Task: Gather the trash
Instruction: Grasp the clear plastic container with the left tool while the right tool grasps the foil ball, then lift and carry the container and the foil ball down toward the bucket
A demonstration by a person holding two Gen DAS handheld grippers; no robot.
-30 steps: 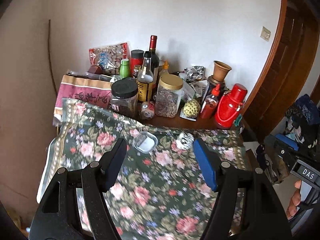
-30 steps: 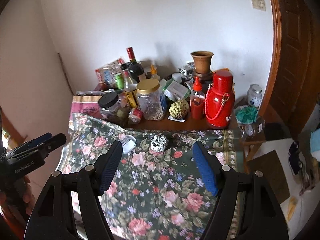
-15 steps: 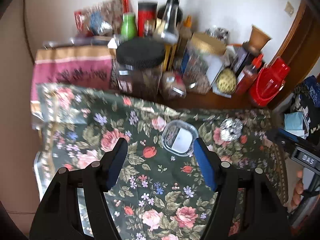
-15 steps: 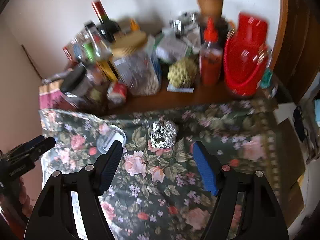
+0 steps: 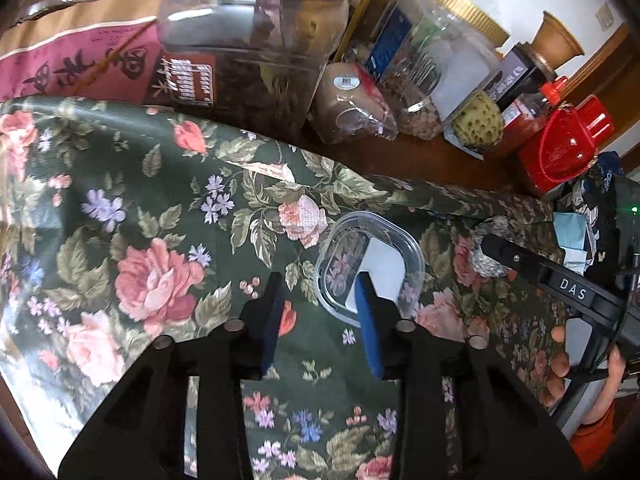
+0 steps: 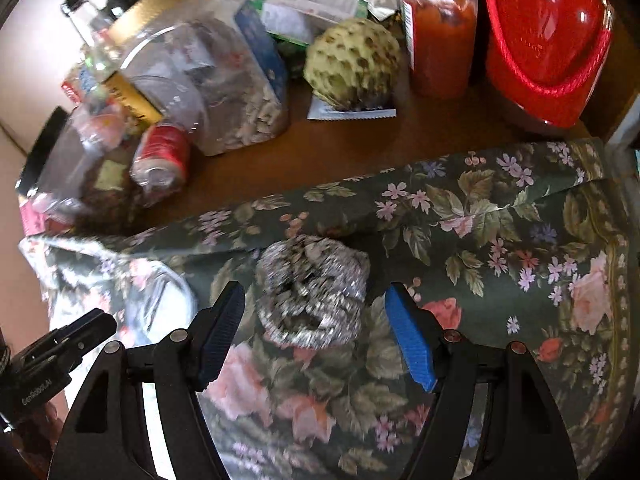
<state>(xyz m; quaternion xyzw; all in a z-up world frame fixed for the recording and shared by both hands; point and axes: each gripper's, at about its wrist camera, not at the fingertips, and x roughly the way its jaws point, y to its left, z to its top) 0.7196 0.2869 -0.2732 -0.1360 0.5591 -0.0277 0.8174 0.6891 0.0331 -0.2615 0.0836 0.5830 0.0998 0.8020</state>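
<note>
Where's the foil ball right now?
In the right wrist view, the foil ball lies on the floral cloth, between the open right claw's fingers, right of the clear tub.

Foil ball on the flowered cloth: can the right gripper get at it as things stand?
Probably yes. The right gripper is open, and the crumpled foil ball lies on the flowered cloth just ahead, roughly centred between the fingers. Nothing sits in front of it; the jars stand further back.

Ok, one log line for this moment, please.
left gripper: open, one finger over plastic lid | right gripper: open around foil ball | nothing lifted
</note>
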